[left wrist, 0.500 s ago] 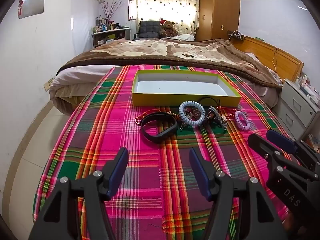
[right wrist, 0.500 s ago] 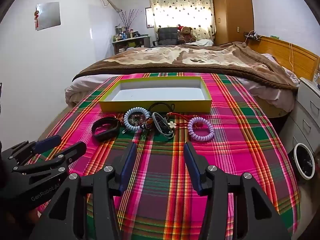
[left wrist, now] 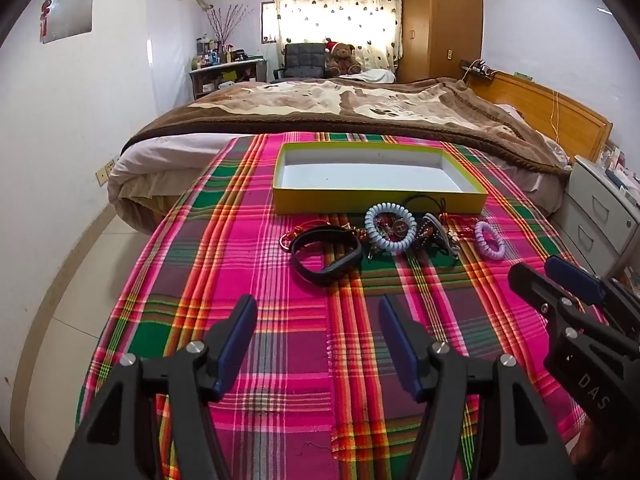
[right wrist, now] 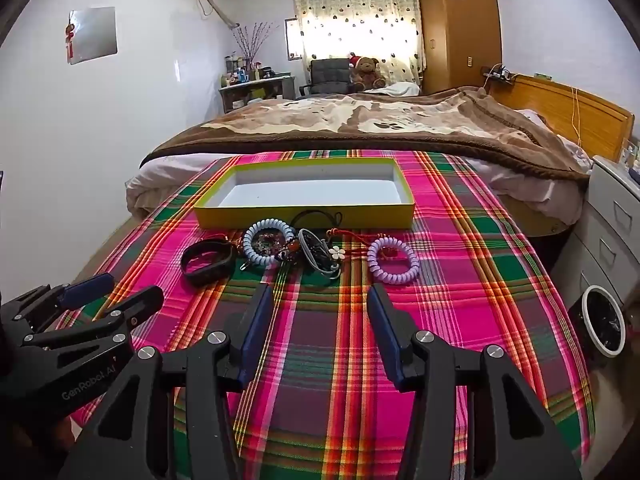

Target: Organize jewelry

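Plaid cloth (left wrist: 248, 240) covers the tabletop, bed behind it. Yellow tray (left wrist: 378, 202) sits at the far end, nothing in it, so no piece sorted yet. Jewelry lies in a loose row on the cloth just in front of the tray's near wall: black band (left wrist: 325, 255) on the left, blue coil (left wrist: 390, 229) at the middle with small charms and red cord tangled around it, grey loop (right wrist: 318, 258) with a white flower next, purple coil (right wrist: 393, 261) on the right, apart from the clump. Left claw (left wrist: 318, 338) is spread, nothing between its fingers, hovering over bare cloth short of the black band. Right claw (right wrist: 320, 326) is also spread and carrying nothing, lined up roughly on the grey loop and purple coil. Versus half a second ago: both views match almost exactly, same framing, same finger gap, jewelry in the same spots. Maybe a slight creep forward, too small to call. My read: pre-grasp still, no commitment to a target. The purple coil looks like the easiest first pick for the right claw since it lies free; the middle clump risks dragging neighbours along by the cords.
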`<state>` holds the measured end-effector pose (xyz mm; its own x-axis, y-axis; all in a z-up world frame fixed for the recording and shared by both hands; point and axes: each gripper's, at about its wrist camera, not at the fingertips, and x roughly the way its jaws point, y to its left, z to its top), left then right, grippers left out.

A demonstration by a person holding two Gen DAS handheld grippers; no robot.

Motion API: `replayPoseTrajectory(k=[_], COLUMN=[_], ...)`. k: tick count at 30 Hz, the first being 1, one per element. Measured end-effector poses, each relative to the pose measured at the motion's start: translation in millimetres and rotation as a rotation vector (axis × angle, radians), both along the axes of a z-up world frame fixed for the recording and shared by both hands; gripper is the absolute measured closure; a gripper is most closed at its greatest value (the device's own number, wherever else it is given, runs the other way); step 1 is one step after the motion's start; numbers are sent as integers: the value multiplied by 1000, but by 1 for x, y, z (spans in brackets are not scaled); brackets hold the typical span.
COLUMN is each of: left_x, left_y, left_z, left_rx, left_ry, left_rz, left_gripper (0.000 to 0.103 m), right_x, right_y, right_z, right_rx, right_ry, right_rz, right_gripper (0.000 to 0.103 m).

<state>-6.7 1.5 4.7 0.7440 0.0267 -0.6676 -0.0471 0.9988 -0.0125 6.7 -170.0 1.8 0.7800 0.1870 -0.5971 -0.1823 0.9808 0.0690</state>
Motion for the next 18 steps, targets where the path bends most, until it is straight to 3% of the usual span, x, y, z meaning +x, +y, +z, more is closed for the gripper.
replayPoseTrajectory(k=[18], left_x=[-2], left_y=[-1], left_z=[2], left_rx=[9], left_ry=[-6], left_rz=[-2], left_gripper=[38], right_x=[-4], right_y=[2], right_z=[1], right_rx=[-4], right_ry=[-5], right_rz=[-2], right_gripper=[54])
